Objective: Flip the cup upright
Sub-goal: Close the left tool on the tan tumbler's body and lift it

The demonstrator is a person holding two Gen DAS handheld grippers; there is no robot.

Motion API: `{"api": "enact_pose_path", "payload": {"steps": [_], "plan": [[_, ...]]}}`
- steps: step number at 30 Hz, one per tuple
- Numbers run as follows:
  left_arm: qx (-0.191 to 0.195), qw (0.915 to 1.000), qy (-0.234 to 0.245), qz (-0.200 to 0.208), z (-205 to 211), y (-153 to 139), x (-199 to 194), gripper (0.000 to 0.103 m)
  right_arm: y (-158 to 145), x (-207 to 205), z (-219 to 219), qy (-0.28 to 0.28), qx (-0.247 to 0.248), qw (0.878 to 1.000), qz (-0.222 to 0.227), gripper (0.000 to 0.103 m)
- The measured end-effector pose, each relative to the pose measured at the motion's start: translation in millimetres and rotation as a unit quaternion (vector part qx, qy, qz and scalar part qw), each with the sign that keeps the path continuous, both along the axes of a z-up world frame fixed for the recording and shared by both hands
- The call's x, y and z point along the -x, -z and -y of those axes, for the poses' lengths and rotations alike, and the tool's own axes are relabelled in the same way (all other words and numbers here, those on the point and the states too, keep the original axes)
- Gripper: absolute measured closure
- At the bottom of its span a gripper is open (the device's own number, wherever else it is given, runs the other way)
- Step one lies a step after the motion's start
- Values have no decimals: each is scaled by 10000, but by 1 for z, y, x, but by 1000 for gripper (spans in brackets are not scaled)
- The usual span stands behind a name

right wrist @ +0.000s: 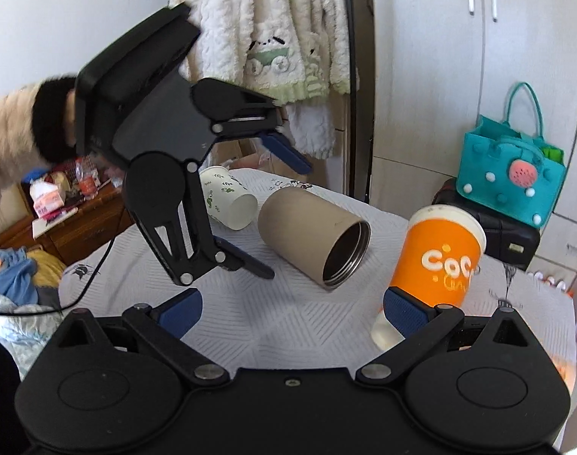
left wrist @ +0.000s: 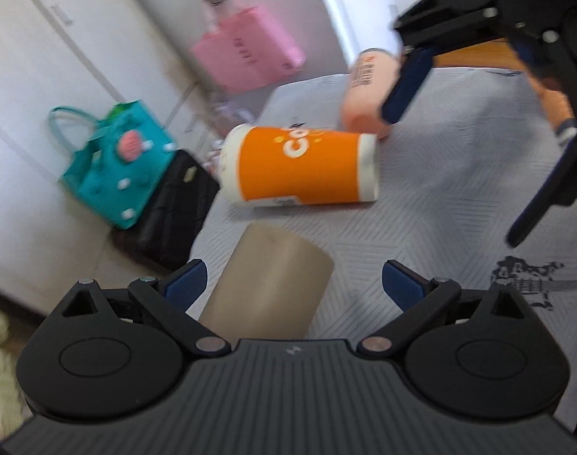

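An orange paper cup (left wrist: 301, 167) lies on its side on the white patterned tablecloth (left wrist: 440, 197); it also shows in the right wrist view (right wrist: 436, 261), past my right fingertip. A tan metal cup (left wrist: 269, 288) lies on its side between my open left gripper's fingers (left wrist: 293, 286); its open mouth shows in the right wrist view (right wrist: 315, 235). My right gripper (right wrist: 293, 309) is open and empty, and in the left wrist view (left wrist: 455, 174) it hangs over the table's right side. My left gripper (right wrist: 284, 216) hangs open above the tan cup.
A peach cup (left wrist: 368, 91) lies behind the right gripper's finger. A white leaf-print cup (right wrist: 227, 201) lies on its side at the table's far end. A teal bag (left wrist: 117, 163) and a black case (left wrist: 174, 208) sit beside the table; a pink bag (left wrist: 246, 49) hangs behind.
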State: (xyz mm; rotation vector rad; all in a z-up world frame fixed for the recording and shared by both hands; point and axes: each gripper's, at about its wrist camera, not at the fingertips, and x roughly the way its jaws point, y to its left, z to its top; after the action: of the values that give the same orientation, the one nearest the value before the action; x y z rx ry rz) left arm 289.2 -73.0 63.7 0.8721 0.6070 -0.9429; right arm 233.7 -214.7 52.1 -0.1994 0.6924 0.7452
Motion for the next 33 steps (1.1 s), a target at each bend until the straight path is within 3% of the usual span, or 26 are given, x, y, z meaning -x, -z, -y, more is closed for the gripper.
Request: {"api": "enact_pose_path", "payload": {"steps": [6, 10, 16, 20, 28, 33], "plan": [[-214, 9983, -7, -535, -2, 5, -37, 4, -3, -15, -11, -132, 171, 9998, 3, 0], [-333, 9968, 325, -648, -3, 7, -42, 4, 0, -20, -9, -86, 151, 9998, -43, 0], [-506, 9946, 429, -793, 5, 18, -45, 4, 6, -28, -7, -43, 98, 9998, -152, 0], [-664, 9949, 441, -619, 9, 26, -48, 3, 9, -33, -8, -42, 90, 9998, -194, 0], [-889, 9928, 391, -706, 15, 32, -58, 3, 14, -35, -6, -9, 103, 9996, -262, 0], [-969, 9934, -96, -613, 18, 40, -68, 3, 15, -34, -6, 0, 82, 9995, -294, 0]]}}
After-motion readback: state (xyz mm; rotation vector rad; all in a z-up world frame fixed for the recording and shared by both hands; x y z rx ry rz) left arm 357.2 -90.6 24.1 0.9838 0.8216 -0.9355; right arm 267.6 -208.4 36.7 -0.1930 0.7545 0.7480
